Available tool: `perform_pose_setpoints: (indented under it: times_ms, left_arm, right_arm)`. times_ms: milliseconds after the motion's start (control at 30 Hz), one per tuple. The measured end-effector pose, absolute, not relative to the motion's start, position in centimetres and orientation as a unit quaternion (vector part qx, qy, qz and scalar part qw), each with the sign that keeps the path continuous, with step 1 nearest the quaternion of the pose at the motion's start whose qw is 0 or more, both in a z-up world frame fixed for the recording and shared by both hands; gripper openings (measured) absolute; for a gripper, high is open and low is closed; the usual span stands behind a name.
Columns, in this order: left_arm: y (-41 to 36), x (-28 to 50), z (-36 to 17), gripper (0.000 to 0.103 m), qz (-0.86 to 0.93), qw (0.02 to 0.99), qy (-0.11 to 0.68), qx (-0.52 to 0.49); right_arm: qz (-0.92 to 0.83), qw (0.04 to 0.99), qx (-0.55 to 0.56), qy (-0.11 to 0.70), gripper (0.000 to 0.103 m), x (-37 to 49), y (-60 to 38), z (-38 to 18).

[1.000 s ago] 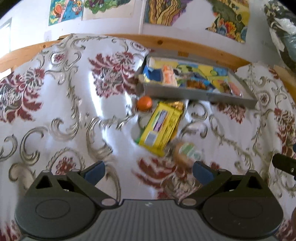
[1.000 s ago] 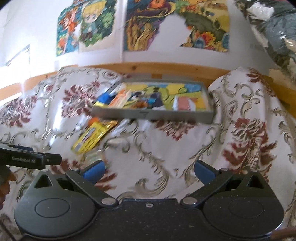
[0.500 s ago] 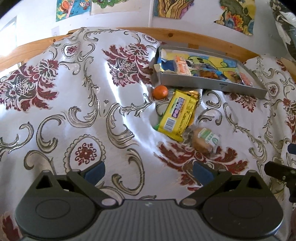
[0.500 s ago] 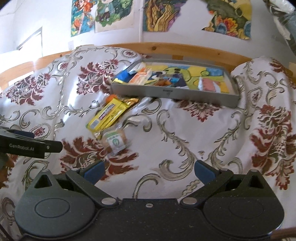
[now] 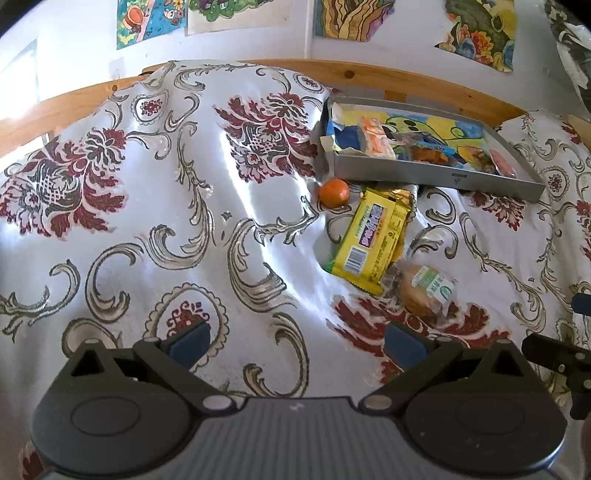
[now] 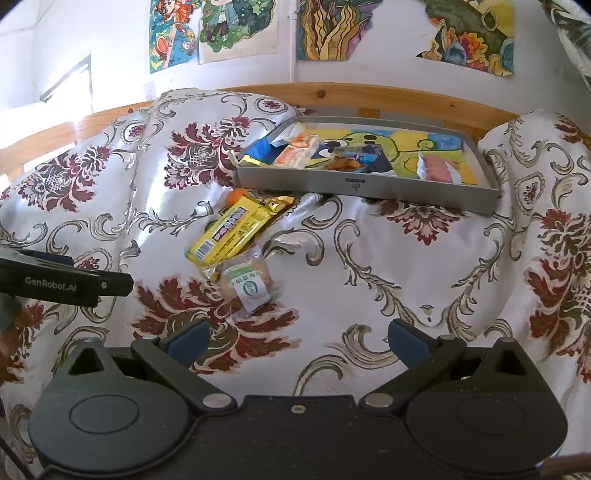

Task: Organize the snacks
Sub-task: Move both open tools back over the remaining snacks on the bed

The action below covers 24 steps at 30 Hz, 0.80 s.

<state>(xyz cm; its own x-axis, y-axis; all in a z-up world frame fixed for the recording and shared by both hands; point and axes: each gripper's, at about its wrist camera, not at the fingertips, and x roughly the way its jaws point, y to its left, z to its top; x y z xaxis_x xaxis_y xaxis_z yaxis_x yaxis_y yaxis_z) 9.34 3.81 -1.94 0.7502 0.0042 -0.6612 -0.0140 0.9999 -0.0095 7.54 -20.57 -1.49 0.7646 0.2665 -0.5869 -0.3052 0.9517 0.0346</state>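
Hovering above a white cloth (image 5: 207,229) with dark red flowers and grey scrolls, the left gripper (image 5: 295,341) has its blue-padded fingers spread wide, nothing between them; the right gripper (image 6: 297,339) likewise stands apart and empty over the same cloth. Grey tray (image 6: 365,184) at the far side by a wooden rail (image 6: 369,94), its floor lined with a cartoon drawing; several wrapped snacks lie inside, among them an orange-and-white packet (image 6: 297,149) and a blue wrapper (image 6: 260,149). Outside the tray, just before its left corner: small orange fruit (image 5: 333,192); yellow wrapped bar (image 5: 371,240) lying slantwise beside it; clear-wrapped bun with a green label (image 5: 424,288) touching the bar's near end. Bun sits nearest the left gripper's right finger (image 5: 404,343). Colourful posters (image 6: 325,29) on the wall behind.
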Motion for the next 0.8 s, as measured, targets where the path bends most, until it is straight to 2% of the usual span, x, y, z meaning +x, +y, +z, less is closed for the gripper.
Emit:
perform_pose_setpoints:
  times_ms: [533,800]
  left_arm:
    - [2.7,13.1,-1.0,0.103,-0.015,0.942,0.335,0.018]
    - [2.8,15.8,-0.5,0.103,-0.002,0.937,0.346,0.045]
  right_arm:
    - [0.148,0.947,-0.048,0.282,0.102,11.4,-19.9,-1.8]
    - [0.185,0.94,-0.133,0.255,0.102,11.9,-17.5,-3.4]
